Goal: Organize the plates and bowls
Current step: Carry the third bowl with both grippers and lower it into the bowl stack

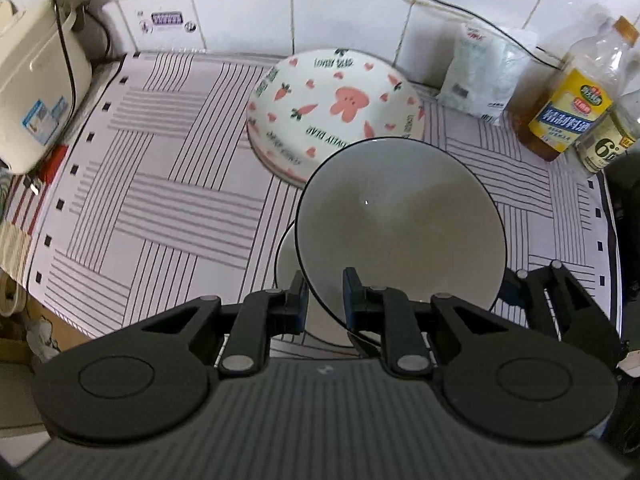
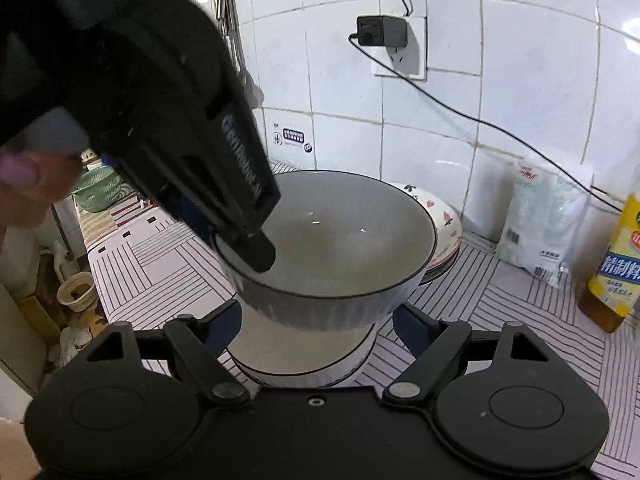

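Note:
My left gripper (image 1: 325, 296) is shut on the rim of a grey bowl with a black rim (image 1: 400, 220) and holds it tilted just above a second, similar bowl (image 1: 288, 256) on the striped mat. In the right wrist view the held bowl (image 2: 340, 240) hangs over the lower bowl (image 2: 304, 354), with the left gripper (image 2: 256, 252) clamped on its left rim. My right gripper (image 2: 318, 330) is open, its fingers on either side of the lower bowl. A stack of carrot-and-rabbit plates (image 1: 332, 108) lies behind the bowls; it also shows in the right wrist view (image 2: 444, 224).
A striped mat (image 1: 160, 184) covers the counter. A white rice cooker (image 1: 36, 92) stands at the left. A white bag (image 1: 480, 76), an oil bottle (image 1: 576, 100) and a smaller bottle (image 1: 604, 144) stand at the back right by the tiled wall. A cable runs from a wall plug (image 2: 382, 32).

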A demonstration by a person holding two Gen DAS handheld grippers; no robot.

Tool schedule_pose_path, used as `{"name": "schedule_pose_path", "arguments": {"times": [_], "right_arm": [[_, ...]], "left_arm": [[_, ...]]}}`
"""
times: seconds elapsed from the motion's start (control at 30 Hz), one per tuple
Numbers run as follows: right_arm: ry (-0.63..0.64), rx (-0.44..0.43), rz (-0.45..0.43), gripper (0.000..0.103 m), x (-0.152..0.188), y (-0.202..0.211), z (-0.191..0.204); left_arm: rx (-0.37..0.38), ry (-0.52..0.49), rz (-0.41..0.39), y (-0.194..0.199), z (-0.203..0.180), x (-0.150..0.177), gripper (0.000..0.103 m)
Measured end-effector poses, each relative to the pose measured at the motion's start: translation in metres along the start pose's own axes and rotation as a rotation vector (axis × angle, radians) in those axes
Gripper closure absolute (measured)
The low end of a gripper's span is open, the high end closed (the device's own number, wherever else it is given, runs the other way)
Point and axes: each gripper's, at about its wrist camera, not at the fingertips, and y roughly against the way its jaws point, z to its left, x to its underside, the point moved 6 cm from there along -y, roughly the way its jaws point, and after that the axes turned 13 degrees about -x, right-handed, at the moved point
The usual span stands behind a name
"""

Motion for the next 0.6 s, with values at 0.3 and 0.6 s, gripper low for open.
{"name": "schedule_pose_path", "arguments": {"times": [0.3, 0.6], "right_arm": [[0.009, 0.032, 0.043, 0.016, 0.002, -0.015, 0.006], [0.086, 0.112, 0.091, 0.014, 0.009, -0.028, 0.017]], "left_arm": [[0.018, 0.022, 0.047, -0.018, 0.005, 0.007, 0.084], [-0.010, -0.016, 0.075, -0.034, -0.002, 0.010, 0.078]]}}
